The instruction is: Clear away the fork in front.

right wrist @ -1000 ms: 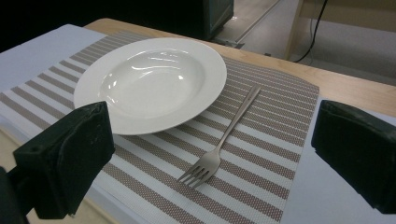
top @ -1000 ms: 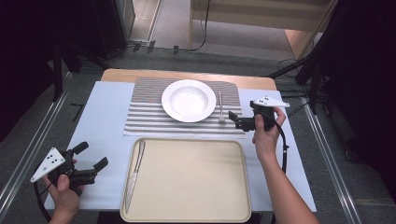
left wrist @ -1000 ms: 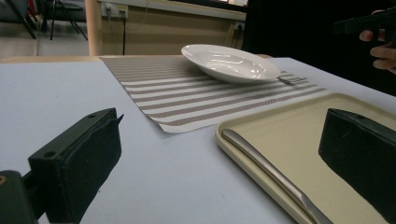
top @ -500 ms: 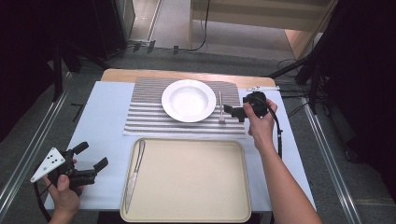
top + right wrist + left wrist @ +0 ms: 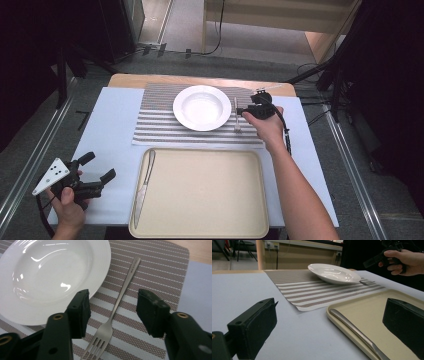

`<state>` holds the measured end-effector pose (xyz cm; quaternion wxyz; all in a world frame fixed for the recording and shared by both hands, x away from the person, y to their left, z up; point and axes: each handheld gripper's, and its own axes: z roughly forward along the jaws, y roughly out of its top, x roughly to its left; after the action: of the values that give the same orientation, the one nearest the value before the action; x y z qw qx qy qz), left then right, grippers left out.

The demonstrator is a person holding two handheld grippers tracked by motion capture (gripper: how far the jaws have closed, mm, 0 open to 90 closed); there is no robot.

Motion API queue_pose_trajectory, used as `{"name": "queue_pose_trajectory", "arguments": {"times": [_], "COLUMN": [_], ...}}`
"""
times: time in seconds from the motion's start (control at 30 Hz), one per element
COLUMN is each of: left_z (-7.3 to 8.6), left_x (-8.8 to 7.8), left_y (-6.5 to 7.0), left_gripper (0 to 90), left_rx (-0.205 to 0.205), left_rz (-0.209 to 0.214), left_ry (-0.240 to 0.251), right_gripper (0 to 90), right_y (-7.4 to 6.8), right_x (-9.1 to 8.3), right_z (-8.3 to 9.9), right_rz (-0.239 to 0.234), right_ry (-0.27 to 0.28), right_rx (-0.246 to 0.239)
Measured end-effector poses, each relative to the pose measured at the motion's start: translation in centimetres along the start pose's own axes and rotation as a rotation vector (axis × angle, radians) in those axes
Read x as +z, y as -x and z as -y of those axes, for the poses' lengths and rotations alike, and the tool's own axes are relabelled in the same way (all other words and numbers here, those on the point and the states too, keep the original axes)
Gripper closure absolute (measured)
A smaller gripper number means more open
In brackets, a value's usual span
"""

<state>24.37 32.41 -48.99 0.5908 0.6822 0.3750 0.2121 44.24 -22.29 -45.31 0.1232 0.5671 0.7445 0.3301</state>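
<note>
Wide-apart black fingers [image 5: 255, 322] frame a knife [image 5: 357, 333] (in the tray [image 5: 342, 318]) before a white plate [image 5: 334, 273].

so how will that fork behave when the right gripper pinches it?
The fork looks like thin polished metal: probably stiff and light, but slippery. It lies flat on the striped placemat, so the right gripper, jaws straddling the handle, may skid it sideways.

I can read no text anywhere. The fork [image 5: 117, 307] between my right tongs' jaws bears a small stamped mark on its handle, too tiny and blurred for me to make out.
</note>
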Motion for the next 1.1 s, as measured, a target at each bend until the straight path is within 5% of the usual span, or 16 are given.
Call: {"name": "queue_pose_trajectory", "arguments": {"times": [0.23, 0.3, 0.43, 0.87, 0.93, 1.1], "left_z": [0.0, 0.0, 0.0, 0.0, 0.0, 0.0], "left_x": [0.0, 0.0, 0.0, 0.0, 0.0, 0.0], "left_y": [0.0, 0.0, 0.0, 0.0, 0.0, 0.0], "left_gripper": [0.0, 0.0, 0.0, 0.0, 0.0, 0.0], "left_rx": [0.001, 0.001, 0.002, 0.003, 0.002, 0.003], "left_rz": [0.006, 0.008, 0.009, 0.013, 0.013, 0.014], "left_ry": [-0.001, -0.002, -0.003, -0.001, -0.002, -0.002], "right_gripper": [59.1, 62.0, 63.3, 72.2, 73.2, 76.2], "right_y": [-0.4, -0.8, -0.7, -0.9, -1.0, -0.9], "right_x": [1.4, 2.2, 3.0, 5.0, 5.7, 6.3], "right_z": [-0.9, -1.2, -1.7, -2.6, -2.7, -2.7], "right_rz": [0.028, 0.08, 0.138, 0.089, 0.131, 0.14], "right_ry": [-0.077, -0.134, -0.148, -0.265, -0.304, -0.343], "right_rx": [-0.027, -0.066, -0.069, -0.005, 0.001, 0.023]}}
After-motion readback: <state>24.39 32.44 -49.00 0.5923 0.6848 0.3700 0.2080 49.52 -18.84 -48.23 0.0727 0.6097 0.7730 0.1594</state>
